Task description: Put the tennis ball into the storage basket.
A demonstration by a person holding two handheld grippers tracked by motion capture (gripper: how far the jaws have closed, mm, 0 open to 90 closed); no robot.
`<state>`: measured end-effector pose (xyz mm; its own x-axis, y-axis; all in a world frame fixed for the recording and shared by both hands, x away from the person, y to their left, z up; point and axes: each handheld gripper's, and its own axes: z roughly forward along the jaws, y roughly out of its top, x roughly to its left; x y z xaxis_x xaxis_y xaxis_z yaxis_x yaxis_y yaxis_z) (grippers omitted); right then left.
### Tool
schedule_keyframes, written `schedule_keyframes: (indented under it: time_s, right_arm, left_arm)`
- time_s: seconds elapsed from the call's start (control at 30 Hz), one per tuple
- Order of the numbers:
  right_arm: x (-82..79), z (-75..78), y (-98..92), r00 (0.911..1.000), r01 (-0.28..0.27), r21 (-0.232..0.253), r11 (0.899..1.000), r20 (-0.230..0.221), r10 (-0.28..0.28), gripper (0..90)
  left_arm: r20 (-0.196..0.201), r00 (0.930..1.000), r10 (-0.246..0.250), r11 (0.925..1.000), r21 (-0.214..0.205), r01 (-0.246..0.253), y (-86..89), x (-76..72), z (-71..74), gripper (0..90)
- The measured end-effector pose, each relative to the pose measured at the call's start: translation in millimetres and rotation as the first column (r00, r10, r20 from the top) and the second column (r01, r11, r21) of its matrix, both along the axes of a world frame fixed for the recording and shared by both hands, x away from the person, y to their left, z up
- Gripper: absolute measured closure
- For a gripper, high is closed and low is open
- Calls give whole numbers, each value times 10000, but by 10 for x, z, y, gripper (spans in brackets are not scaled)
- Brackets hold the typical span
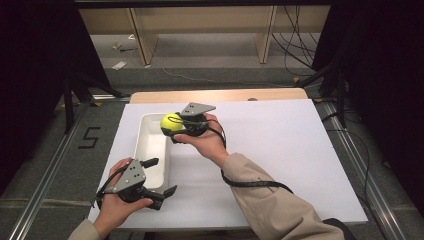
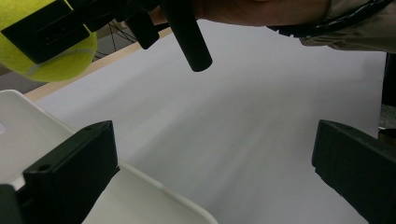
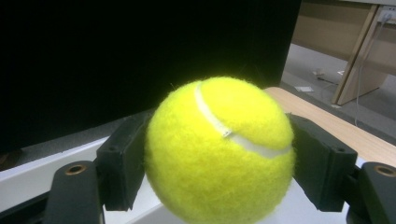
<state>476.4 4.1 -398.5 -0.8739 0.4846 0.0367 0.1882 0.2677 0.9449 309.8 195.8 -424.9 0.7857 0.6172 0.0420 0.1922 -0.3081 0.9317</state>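
Hands come in from the near edge of the white-covered table [image 1: 280,150], each with a black two-jaw gripper. Nearest me, the left gripper [image 1: 161,176] sits low at the front left corner, its jaws spread wide with nothing between them; in the left gripper view they straddle the near corner of the shallow white rectangular plastic tray [image 1: 150,150] without touching it that I can see.

A little farther in, the right gripper [image 1: 171,125] is clamped on a fuzzy yellow-green tennis ball [image 1: 170,122]. The right gripper view shows it plainly: one black pad [image 3: 125,161] pressed into each side of the ball [image 3: 219,154], the white seam curving over the top. The ball hangs in the air above the far end of the tray, just inside its right rim, not resting on anything.

I'd judge this to be the carry-and-place step, with the ball either about to go down into the tray or just lifted out; I can't tell which. If it is a placement, the next move calls for lowering the ball until it nears the tray floor, then opening the jaws gently so it doesn't bounce or roll against the wall.

The tray itself looks empty. Beyond the table, pale wooden furniture legs [image 1: 142,37] and loose cables [image 1: 295,35] stand on the grey floor.
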Motion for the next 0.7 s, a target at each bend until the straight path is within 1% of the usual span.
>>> schedule_keyframes:
  time_s: [0.47, 0.7]
  right_arm:
    - [11, 5, 32, 10000, -16, 8, 10000, -49, 16, 274]
    - [23, 17, 42, 10000, 3, 67, 10000, -3, -3, 274]
  left_arm:
    - [2, 10000, 9, 10000, -15, -9, 1, -1, 1, 0]
    - [2, 10000, 8, 10000, -17, -8, 2, -1, 1, 0]
